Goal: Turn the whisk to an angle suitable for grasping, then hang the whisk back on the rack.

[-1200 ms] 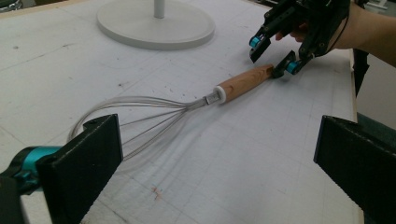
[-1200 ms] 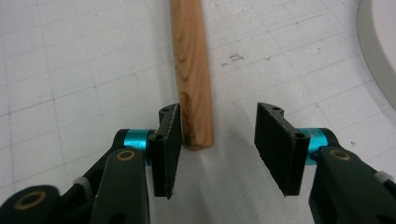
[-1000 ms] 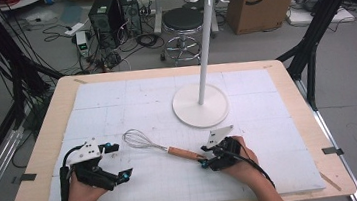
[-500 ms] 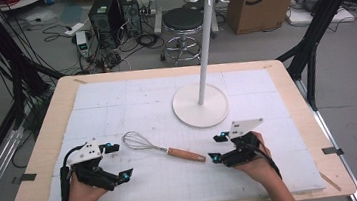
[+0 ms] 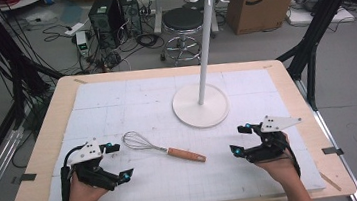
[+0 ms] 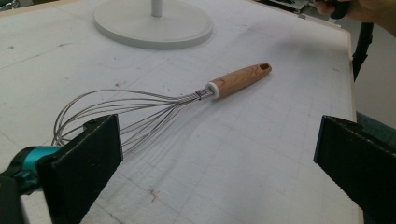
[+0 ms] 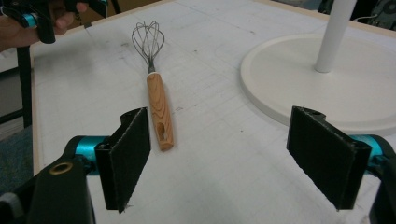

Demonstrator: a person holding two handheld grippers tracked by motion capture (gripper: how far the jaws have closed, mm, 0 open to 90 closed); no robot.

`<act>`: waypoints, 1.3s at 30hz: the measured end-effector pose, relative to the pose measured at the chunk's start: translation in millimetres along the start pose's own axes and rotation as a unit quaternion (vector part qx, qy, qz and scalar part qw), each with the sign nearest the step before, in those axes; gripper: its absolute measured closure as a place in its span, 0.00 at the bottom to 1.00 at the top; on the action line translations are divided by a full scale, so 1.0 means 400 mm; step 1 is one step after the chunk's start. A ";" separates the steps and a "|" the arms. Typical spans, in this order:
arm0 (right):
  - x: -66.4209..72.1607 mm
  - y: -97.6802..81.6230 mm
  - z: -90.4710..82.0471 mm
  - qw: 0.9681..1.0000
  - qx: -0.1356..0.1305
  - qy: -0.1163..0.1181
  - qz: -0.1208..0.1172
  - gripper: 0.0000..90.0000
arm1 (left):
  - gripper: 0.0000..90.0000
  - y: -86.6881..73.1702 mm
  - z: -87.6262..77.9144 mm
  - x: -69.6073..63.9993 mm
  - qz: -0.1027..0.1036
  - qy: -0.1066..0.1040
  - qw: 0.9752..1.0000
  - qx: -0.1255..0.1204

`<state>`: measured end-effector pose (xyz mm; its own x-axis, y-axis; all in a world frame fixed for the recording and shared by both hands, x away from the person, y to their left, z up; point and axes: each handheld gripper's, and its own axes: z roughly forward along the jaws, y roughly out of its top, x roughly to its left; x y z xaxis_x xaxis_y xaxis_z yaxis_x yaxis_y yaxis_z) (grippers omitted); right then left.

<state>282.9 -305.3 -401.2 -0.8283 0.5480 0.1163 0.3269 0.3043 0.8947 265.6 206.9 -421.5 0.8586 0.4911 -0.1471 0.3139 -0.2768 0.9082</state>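
In the high view the whisk point(image 5: 164, 148) lies flat on the white mat point(image 5: 116, 102), between the left gripper point(image 5: 114, 161) and the right gripper point(image 5: 241, 140), near the hook stand point(image 5: 202, 103).

The left gripper view shows its jaws apart, empty.

In the right gripper view the jaws, just opened, hold nothing; the whisk looks set down, possibly finished.

The whisk with thin shiny metal wires point(image 5: 140, 142) has a smooth brown wooden handle point(image 5: 186, 154) with wavy grain. The round white stand base point(image 5: 200, 105) looks smooth and matt, like plastic. The pale wooden counter point(image 5: 56, 108) wears a white matt sheet point(image 5: 116, 99), a bit scuffed. The black claw pads point(image 7: 132, 151) look rough and dull, with shiny blue metal bits behind
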 end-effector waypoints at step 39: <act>-0.027 -0.010 -0.021 1.000 -0.006 -0.015 0.001 0.11 | 0.02 0.051 0.057 -0.005 0.023 -0.005 0.999 0.034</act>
<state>286.8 -319.0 -402.3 -0.8135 0.5721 0.1045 0.3225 0.2942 0.8997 279.4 181.5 -411.5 0.8771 0.4676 -0.1100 0.3005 -0.3555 0.8851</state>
